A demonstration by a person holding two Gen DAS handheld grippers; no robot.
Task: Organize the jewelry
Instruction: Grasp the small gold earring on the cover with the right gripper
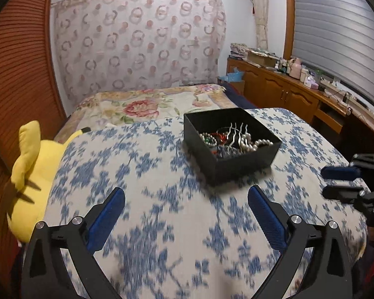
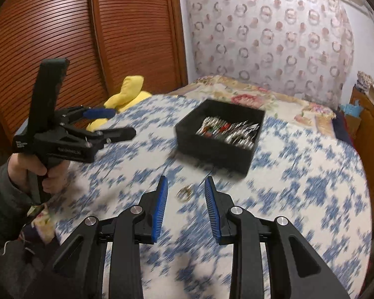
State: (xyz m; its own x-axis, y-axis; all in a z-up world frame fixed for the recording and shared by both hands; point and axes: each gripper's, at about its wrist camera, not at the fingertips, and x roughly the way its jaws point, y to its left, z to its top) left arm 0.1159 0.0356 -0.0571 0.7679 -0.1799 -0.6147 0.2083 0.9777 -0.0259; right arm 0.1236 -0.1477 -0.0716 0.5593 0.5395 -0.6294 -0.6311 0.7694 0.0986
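Observation:
A black open box [image 1: 244, 162] [image 2: 212, 147] stands on the blue-flowered cloth and holds pearls, a silver hair comb [image 1: 236, 134] and coloured pieces. A small gold ring-like piece [image 2: 184, 193] lies on the cloth just ahead of my right gripper [image 2: 185, 189], whose jaws are open and empty. My left gripper [image 1: 185, 196] is wide open and empty, held above the cloth short of the box. In the right wrist view the left gripper [image 2: 114, 123] shows at the left, held by a hand. The right gripper [image 1: 336, 182] shows at the right edge of the left wrist view.
A yellow plush toy [image 1: 30, 174] [image 2: 127, 92] lies at the left edge of the flowered surface. A floral bedspread [image 1: 147, 107] lies behind. Wooden louvred doors [image 2: 112, 37] stand left, a wooden sideboard [image 1: 286, 89] with clutter right.

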